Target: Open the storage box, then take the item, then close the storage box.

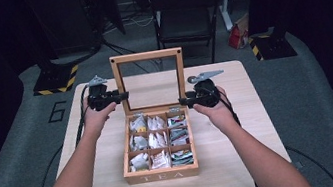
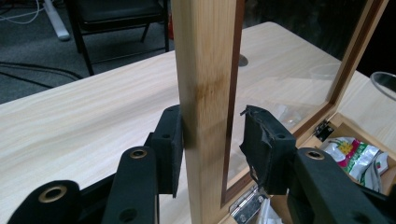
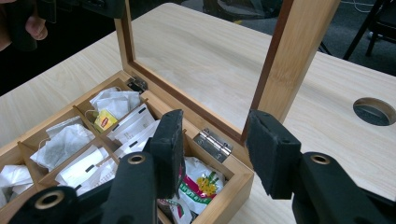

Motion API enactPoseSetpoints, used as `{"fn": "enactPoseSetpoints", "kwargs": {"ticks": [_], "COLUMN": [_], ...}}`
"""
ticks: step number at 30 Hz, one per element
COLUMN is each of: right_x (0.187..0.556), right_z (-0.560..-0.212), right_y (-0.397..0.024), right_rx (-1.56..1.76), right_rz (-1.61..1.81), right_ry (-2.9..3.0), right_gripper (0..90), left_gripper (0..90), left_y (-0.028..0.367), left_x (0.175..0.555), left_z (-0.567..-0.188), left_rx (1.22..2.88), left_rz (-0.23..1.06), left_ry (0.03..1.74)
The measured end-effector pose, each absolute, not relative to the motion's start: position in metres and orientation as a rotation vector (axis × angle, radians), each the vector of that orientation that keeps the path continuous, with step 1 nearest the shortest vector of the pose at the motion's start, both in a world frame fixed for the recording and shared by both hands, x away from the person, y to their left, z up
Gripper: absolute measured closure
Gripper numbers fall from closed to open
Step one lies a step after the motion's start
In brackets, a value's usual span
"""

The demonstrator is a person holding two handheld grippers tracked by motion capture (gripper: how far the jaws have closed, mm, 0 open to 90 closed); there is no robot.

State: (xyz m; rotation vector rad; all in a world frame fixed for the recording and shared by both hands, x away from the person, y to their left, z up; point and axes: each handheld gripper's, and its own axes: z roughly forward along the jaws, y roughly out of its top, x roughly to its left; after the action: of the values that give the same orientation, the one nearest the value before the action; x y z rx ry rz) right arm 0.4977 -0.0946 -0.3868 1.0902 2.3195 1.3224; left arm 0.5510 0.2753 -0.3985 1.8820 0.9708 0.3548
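A wooden tea box [image 1: 162, 175] marked TEA stands mid-table, its glass-paned lid [image 1: 146, 55] raised upright. Its compartments hold several tea bags [image 1: 157, 140]. My left gripper [image 1: 122, 96] is at the lid's left side. In the left gripper view the lid's wooden side rail [image 2: 205, 56] stands between the jaws of that gripper [image 2: 212, 126]: one pad [image 2: 170, 144] touches the wood, the other stands a little off it. My right gripper [image 1: 183, 102] is at the lid's lower right corner. Its jaws [image 3: 215, 130] are open over a hinge [image 3: 213, 143], one pad close to the lid's other rail [image 3: 294, 56].
The light wooden table [image 1: 244, 152] has bare room on both sides of the box and a round cable hole [image 3: 375, 111] at its far part. A black folding chair [image 1: 186, 14] stands behind the table. Yellow-and-black striped stand bases [image 1: 56, 80] sit on the floor.
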Motion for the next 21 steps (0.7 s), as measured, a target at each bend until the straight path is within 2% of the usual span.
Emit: {"fn": "enactPoseSetpoints", "kwargs": {"ticks": [12, 21], "right_x": [0.486, 0.466], "right_z": [-0.384, -0.388], "right_y": [-0.088, -0.065], "right_rx": [1.043, 0.932], "right_rz": [1.332, 1.321], "right_ry": [2.348, 2.438], "right_gripper": [54.8, 53.7], "left_gripper": [58.0, 57.7], "left_y": [0.285, 0.29], "left_x": [0.541, 0.523], "left_z": [-0.399, -0.394], "left_rx": [1.877, 1.884], "left_rz": [0.351, 0.354], "left_ry": [0.986, 0.972]}}
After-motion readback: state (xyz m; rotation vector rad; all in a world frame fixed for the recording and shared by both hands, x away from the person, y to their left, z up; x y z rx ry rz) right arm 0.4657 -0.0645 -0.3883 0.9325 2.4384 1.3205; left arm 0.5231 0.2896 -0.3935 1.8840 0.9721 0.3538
